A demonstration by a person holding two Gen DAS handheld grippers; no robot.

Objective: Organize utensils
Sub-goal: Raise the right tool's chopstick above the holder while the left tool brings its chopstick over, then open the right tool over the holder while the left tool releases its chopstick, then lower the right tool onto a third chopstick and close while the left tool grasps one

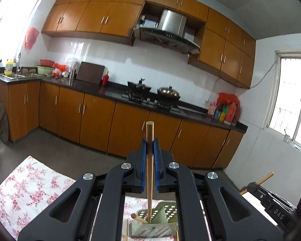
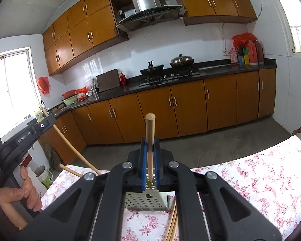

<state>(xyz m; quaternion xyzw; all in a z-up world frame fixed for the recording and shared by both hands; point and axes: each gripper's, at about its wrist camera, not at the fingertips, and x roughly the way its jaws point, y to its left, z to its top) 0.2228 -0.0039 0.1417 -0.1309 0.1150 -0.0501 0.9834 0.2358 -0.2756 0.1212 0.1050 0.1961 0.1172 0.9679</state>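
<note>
My left gripper (image 1: pixel 149 145) is shut on a wooden utensil handle (image 1: pixel 149 160) that stands upright, its lower end inside a pale green perforated utensil holder (image 1: pixel 160 219) on the floral tablecloth (image 1: pixel 30 190). Another wooden handle (image 1: pixel 138 218) leans in the holder. My right gripper (image 2: pixel 149 145) is shut on a second wooden handle (image 2: pixel 149 140), also upright over the same holder (image 2: pixel 146 200). Several wooden chopsticks (image 2: pixel 171 225) lie beside the holder. The left gripper also shows in the right wrist view (image 2: pixel 30 128), with its handle (image 2: pixel 70 144) slanting down.
The table with the floral cloth (image 2: pixel 260 180) stands before orange kitchen cabinets (image 2: pixel 150 110) and a dark counter with a stove and pots (image 2: pixel 166 70). Grey floor (image 2: pixel 230 146) lies between them. A white bucket (image 2: pixel 43 175) stands at the left.
</note>
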